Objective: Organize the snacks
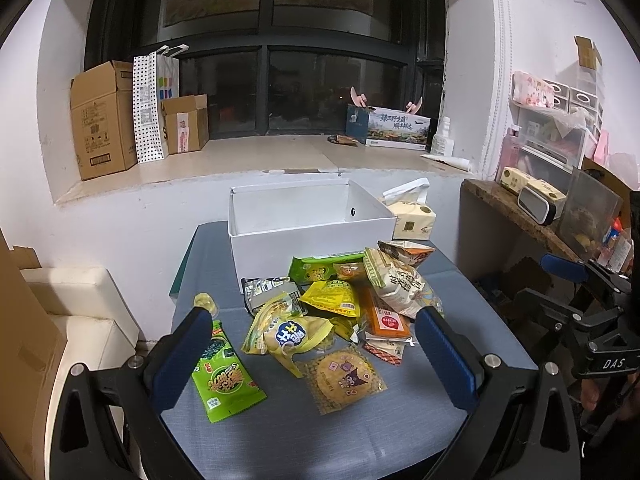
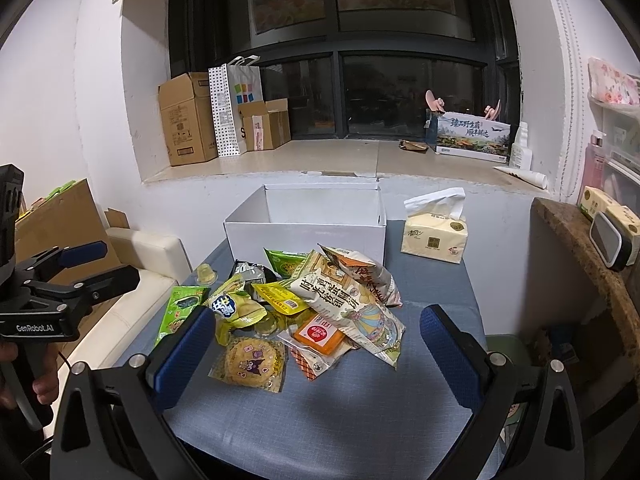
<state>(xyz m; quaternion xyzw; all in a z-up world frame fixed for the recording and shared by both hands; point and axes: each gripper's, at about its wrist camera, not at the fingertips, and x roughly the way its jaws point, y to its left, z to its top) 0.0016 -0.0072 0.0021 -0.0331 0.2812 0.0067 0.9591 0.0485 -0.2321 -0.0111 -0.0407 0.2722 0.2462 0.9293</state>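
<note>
A pile of snack packets (image 1: 340,304) lies on the blue-grey table (image 1: 360,432), in front of an open white box (image 1: 308,228) that looks empty. A green packet (image 1: 224,376) lies at the left of the pile and a round yellow cartoon cookie packet (image 1: 344,372) at the front. A large cream bag (image 2: 352,300) tops the pile in the right wrist view, near the box (image 2: 308,224). My left gripper (image 1: 312,328) is open and empty, above the near side of the pile. My right gripper (image 2: 316,332) is open and empty, also over the pile's near side.
A tissue pack (image 2: 436,236) stands right of the box. A wooden shelf (image 2: 592,256) with clutter is at the right. A white cushioned seat (image 1: 80,304) is left of the table. Cardboard boxes (image 1: 108,120) stand on the window ledge behind.
</note>
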